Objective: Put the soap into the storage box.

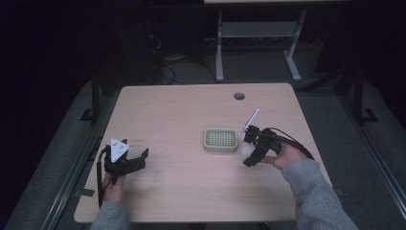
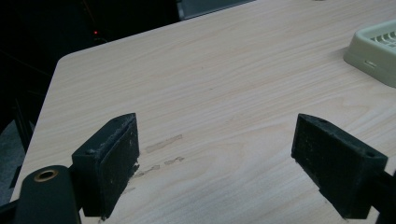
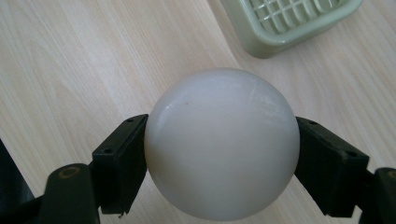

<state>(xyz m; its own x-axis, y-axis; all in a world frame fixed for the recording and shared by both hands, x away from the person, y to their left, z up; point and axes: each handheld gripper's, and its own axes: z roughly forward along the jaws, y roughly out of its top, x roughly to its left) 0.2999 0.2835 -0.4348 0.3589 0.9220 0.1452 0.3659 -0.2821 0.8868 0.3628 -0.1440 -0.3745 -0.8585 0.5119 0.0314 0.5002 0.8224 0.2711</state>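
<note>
One table (image 1: pixel 191 191), pale wood grain, with one dark round hole (image 1: pixel 239 96) near the far edge. On it, counted: one tray, one ball, two grippers, two hands.

Far left of the tray: left gripper (image 1: pixel 135 160), low over the table, held by the left hand (image 1: pixel 113 188) at the near edge. Jaws spread wide, nothing between them but bare wood, as seen in the left gripper view (image 2: pixel 215 154). One grey three-cornered plate on top. A few faint grey marks (image 2: pixel 161 151) on the wood between the jaws. Corner of the tray (image 2: pixel 373 56) at the upper right of that view, well apart from the jaws.

Centre: tray (image 1: pixel 220 140), one, pale green, rectangular, with a grid top, lying flat on the table.

Just right of the tray: ball (image 1: pixel 247 151), one, white, smooth and glossy, pinched between the two jaws of the right gripper (image 1: pixel 249 152). In the right gripper view, ball (image 3: pixel 222 144) clamped at its left and right sides by the black pads, gripper (image 3: pixel 222 154) closed onto it, tray (image 3: pixel 289 23) just beyond it. Whether the ball touches the table: cannot tell. One thin white rod (image 1: pixel 251 119) slanting up from the gripper, right of the tray's far corner.

Farther right: right hand (image 1: pixel 287 155) in a grey sleeve (image 1: pixel 316 196), with a black cable looping round the wrist.
</note>
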